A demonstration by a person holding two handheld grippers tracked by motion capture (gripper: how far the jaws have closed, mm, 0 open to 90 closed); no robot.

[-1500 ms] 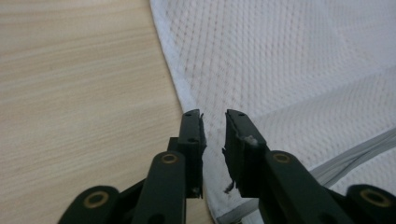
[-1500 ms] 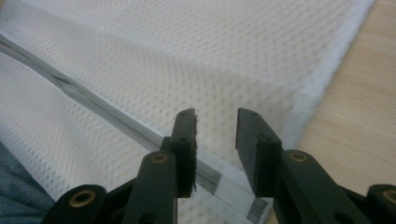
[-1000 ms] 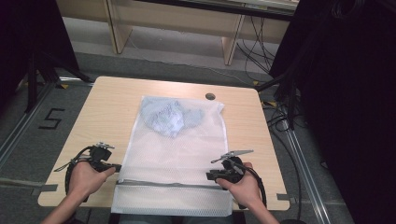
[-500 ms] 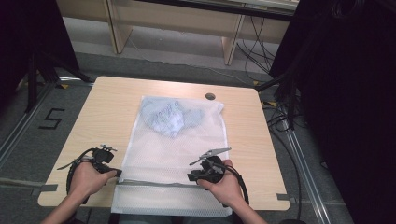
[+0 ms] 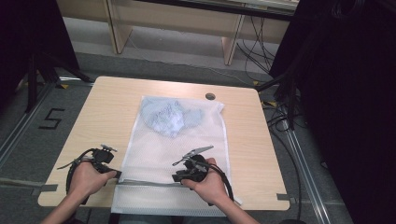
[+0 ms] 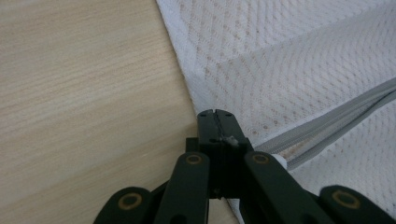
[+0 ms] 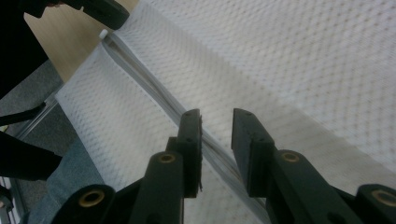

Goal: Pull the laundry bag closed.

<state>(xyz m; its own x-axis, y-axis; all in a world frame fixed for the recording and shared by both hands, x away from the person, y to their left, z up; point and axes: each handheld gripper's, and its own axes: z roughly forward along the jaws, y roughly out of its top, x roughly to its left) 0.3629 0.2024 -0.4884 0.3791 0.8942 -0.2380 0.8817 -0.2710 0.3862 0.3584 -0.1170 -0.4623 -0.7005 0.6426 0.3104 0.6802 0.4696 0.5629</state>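
Mesh bag (image 5: 180, 158): white netted laundry bag lying flat on the table (image 5: 107, 107); its long axis runs from the person's edge toward the far edge; its near end hangs a little over the table's near edge; the landmark for every place below

Garment (image 5: 169, 116): pale blue crumpled cloth inside the mesh bag, bunched in the bag's far half; seen through the netting

Zipper (image 5: 144, 183): grey band running across the mesh bag's near end, from the bag's left edge toward its right side; in the left gripper view (image 6: 327, 123) it slants away from the jaw tips over the netting; in the right gripper view (image 7: 154, 88) it runs from the far corner of the bag down between the two jaws

Left gripper (image 5: 111, 173): at the mesh bag's left edge, at the zipper's left end; in its own view (image 6: 215, 128) the jaws are pressed together with no gap, and a small white and grey bit of the bag's zipper end sits pinched at them; clamped on the bag's corner where netting meets bare wood

Right gripper (image 5: 180, 177): over the mesh bag's near middle, on the zipper line, right of the left gripper and well apart from it; in its own view (image 7: 217, 128) the jaws stand parted with a clear gap, one on each side of the zipper, holding nothing; whether the tips touch the netting I cannot tell

Left hand (image 5: 86, 179): wrapped round the left gripper, just off the mesh bag's left edge, over the table's near edge

Right hand (image 5: 210, 184): wrapped round the right gripper, over the mesh bag's near right part

Round port (image 5: 210, 96): small dark disc in the tabletop, just beyond the mesh bag's far right corner
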